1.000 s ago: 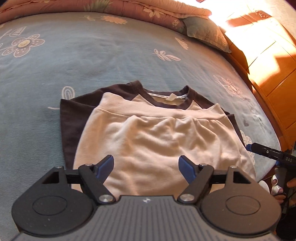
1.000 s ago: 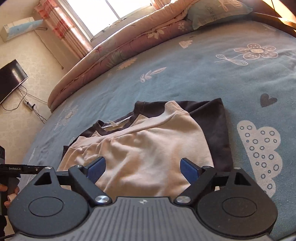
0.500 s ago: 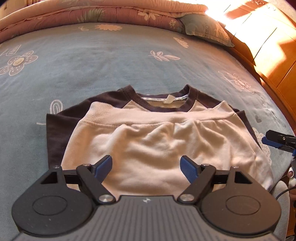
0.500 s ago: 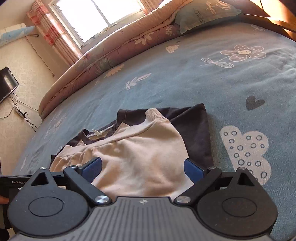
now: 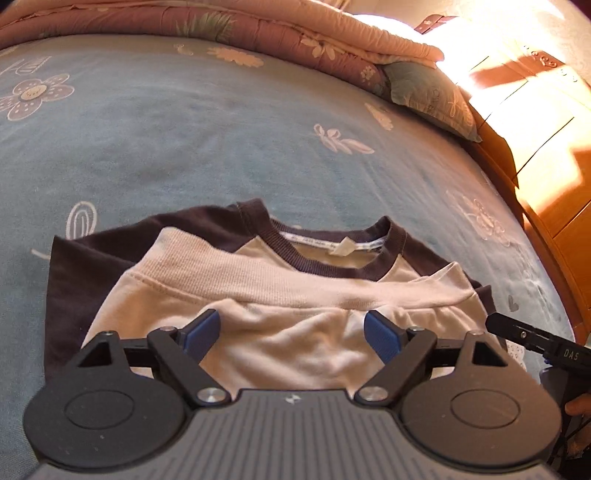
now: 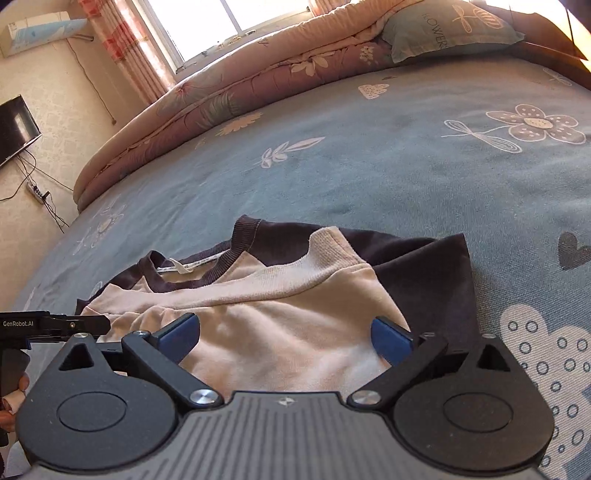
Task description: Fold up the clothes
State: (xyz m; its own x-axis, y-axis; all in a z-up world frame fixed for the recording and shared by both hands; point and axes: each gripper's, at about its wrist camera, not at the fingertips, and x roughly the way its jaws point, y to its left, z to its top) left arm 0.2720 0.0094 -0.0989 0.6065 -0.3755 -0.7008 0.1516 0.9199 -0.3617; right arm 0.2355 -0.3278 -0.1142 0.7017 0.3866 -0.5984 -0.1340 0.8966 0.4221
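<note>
A cream shirt point(image 5: 258, 280) with dark brown sleeves and collar point(image 5: 325, 264) lies on the blue bed sheet point(image 5: 184, 129), its hem folded up toward the neck. My left gripper point(image 5: 291, 328) hovers open over the near cream fold, with nothing pinched between its blue pads. My right gripper point(image 6: 284, 328) stands open over the same fold of the shirt point(image 6: 295, 295) from the other side. In the left wrist view a black finger point(image 5: 517, 332) of the right gripper shows at the right edge. A finger point(image 6: 74, 325) of the left gripper shows at the left edge of the right wrist view.
A rolled floral quilt point(image 5: 258, 33) and a green pillow point(image 5: 432, 96) line the far side of the bed. Wooden furniture point(image 5: 546, 166) stands along the right. A window point(image 6: 221, 22), a dark screen point(image 6: 14, 129) and a power strip point(image 6: 37, 190) are to the left.
Both grippers have moved forward over the shirt, so it fills more of each view. The right jaws have spread a little wider. The shirt lies as before.
</note>
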